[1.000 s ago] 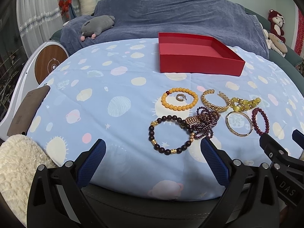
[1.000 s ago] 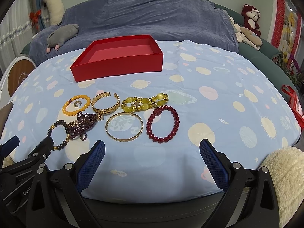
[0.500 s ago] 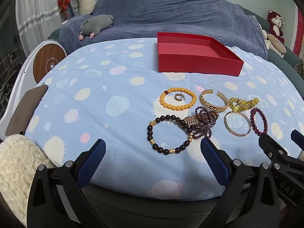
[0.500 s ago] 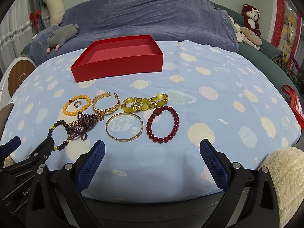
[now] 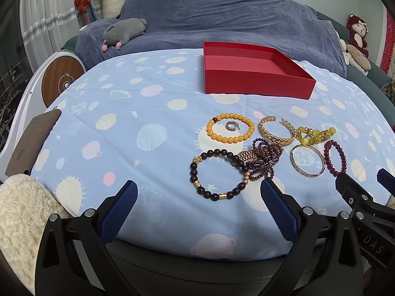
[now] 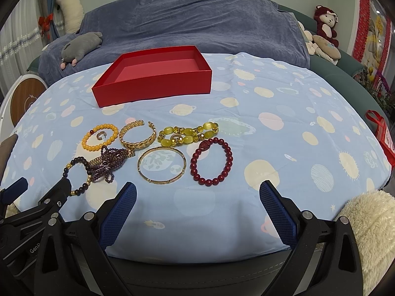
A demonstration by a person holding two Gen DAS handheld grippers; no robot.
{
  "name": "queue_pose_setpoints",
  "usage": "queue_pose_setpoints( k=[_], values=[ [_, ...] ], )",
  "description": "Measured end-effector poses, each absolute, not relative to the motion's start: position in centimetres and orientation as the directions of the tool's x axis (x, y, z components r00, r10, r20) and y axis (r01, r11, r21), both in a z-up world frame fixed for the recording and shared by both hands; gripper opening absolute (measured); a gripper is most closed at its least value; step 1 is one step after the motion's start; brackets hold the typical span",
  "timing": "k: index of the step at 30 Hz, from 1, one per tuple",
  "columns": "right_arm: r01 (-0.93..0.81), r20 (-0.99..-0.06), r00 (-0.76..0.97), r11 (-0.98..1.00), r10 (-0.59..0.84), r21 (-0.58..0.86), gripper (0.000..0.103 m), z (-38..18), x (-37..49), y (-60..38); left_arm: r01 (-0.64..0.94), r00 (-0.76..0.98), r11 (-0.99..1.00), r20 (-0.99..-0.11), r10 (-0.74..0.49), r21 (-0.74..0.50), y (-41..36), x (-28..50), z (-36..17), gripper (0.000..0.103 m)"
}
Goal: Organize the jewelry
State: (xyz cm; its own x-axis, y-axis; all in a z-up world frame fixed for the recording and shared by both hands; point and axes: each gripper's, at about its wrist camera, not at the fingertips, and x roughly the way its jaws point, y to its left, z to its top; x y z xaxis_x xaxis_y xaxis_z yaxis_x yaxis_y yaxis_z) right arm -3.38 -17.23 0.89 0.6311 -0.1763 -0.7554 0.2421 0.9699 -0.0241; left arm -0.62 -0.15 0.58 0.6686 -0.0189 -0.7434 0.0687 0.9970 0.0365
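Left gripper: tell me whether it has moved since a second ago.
Yes, slightly. In the left wrist view the red box and bracelets sit a little further left and lower than before, so the left gripper has crept or turned right.

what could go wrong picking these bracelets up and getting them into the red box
The purple bead strand lies tangled over the dark bead bracelet, so lifting one may drag the other. The small ring inside the orange bracelet could be missed or flicked away. The thin gold bangle lies flat, hard to pinch.
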Motion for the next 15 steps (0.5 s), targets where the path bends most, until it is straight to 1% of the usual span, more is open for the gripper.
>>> queue_pose_setpoints(
  k=[15],
  values=[
    [0.242,-0.755,0.632,0.970,-0.177,-0.024,0.096,0.91,-3.39,-17.24,0.076,0.662,0.997,-0.748,-0.038,0.017,0.06,-0.50,0.47,0.095]
  ],
)
